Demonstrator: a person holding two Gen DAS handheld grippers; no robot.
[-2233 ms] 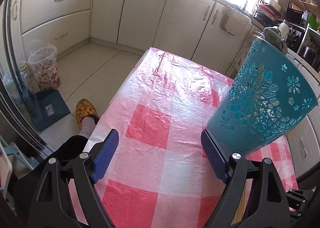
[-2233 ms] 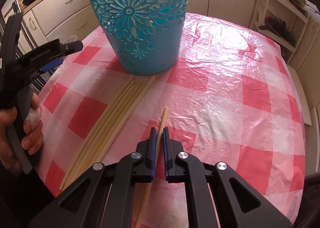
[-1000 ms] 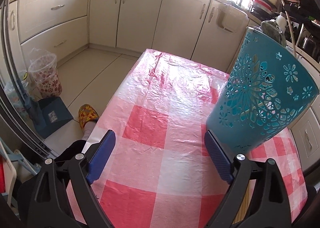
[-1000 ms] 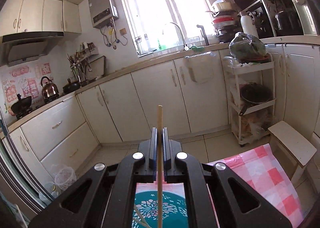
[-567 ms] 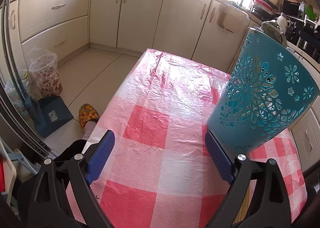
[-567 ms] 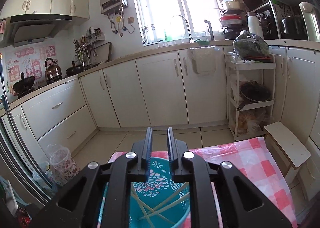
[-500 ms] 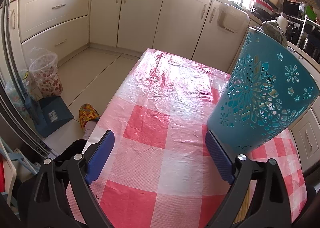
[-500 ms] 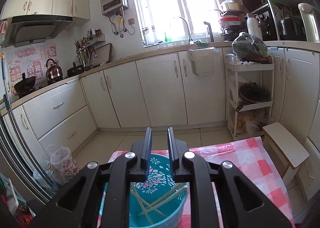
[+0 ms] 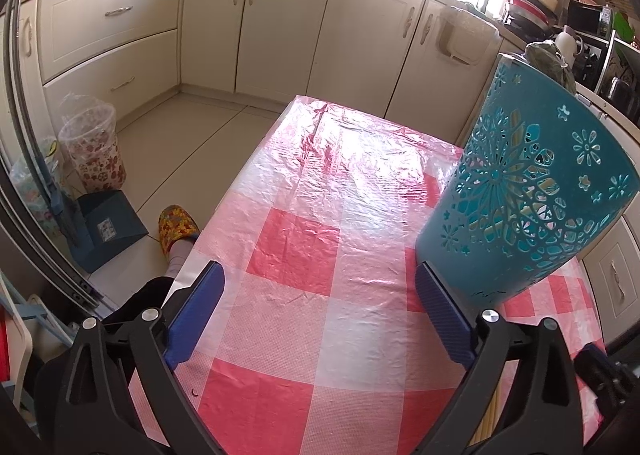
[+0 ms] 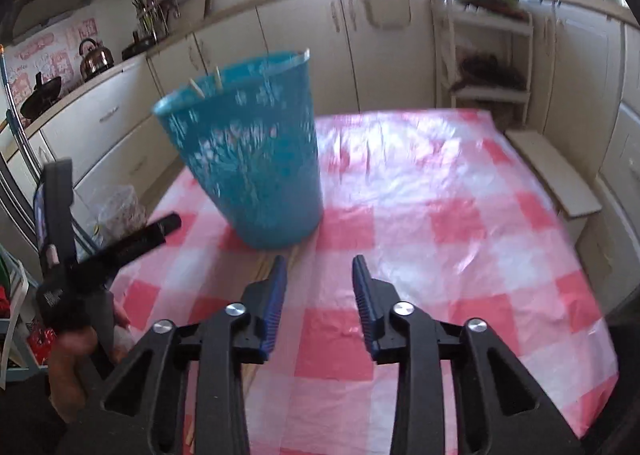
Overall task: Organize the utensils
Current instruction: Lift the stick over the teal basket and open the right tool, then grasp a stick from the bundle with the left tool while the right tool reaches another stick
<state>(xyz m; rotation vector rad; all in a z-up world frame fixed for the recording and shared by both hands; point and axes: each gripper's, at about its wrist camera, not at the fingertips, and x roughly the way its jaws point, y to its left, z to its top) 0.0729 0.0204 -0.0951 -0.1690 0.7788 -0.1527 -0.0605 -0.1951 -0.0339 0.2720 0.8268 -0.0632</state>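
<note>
A teal perforated basket [image 10: 248, 159] stands on the red-and-white checked table [image 10: 440, 215]; chopstick tips [image 10: 206, 83] stick out of its rim. It also shows in the left wrist view [image 9: 524, 191], at the right. My right gripper [image 10: 319, 287] is open and empty, above the table in front of the basket. Loose chopsticks [image 10: 266, 263] lie on the cloth behind its left finger; they also show in the left wrist view [image 9: 491, 417] at the bottom right. My left gripper [image 9: 318, 311] is wide open and empty, its right finger beside the basket's base; it also shows in the right wrist view [image 10: 80, 267].
Cream kitchen cabinets [image 9: 280, 27] run along the far walls. A patterned bin [image 9: 94, 151] and a dark box [image 9: 108, 223] stand on the floor left of the table. A white stool [image 10: 556, 183] stands at the table's right side.
My right gripper let go of the chopstick into the basket, opened, then dropped and tilted down toward the table. My left gripper has stayed almost still.
</note>
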